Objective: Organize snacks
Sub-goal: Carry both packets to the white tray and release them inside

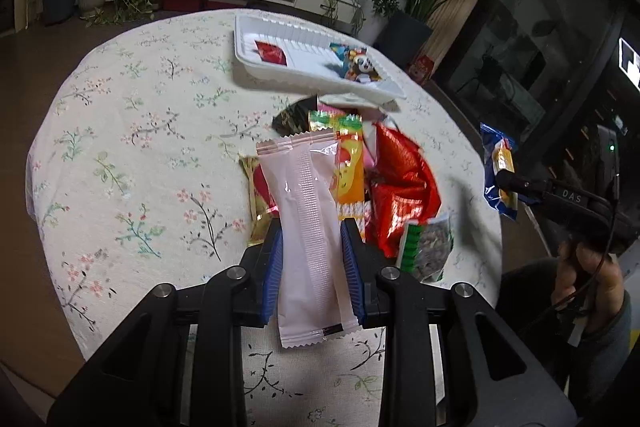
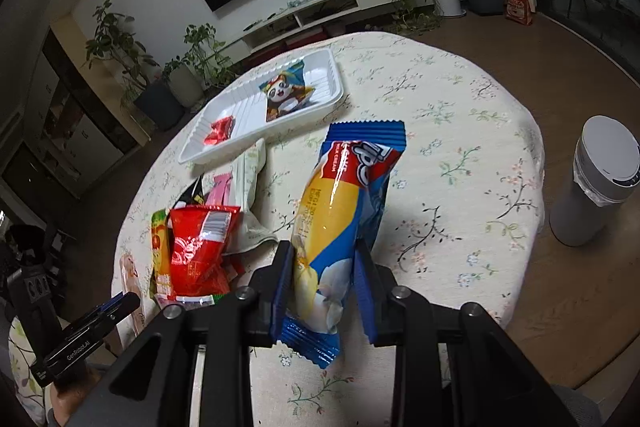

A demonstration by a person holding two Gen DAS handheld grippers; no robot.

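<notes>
I see white tray (image 2: 320, 103) holding two snacks so far. Left gripper (image 1: 311, 243) pinching pink sachet (image 1: 306, 227); right gripper (image 2: 323, 259) pinching blue wafer pack (image 2: 344, 211). Both lifted above table. Snack pile (image 2: 200, 235) unsorted.

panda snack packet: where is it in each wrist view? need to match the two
Left wrist: panda packet lies upper centre-right, at the right end of the white tray.
Right wrist: panda packet lies upper centre-left, in the far half of the white tray.
Shared landmark: the small red packet at the tray's other end.
</notes>
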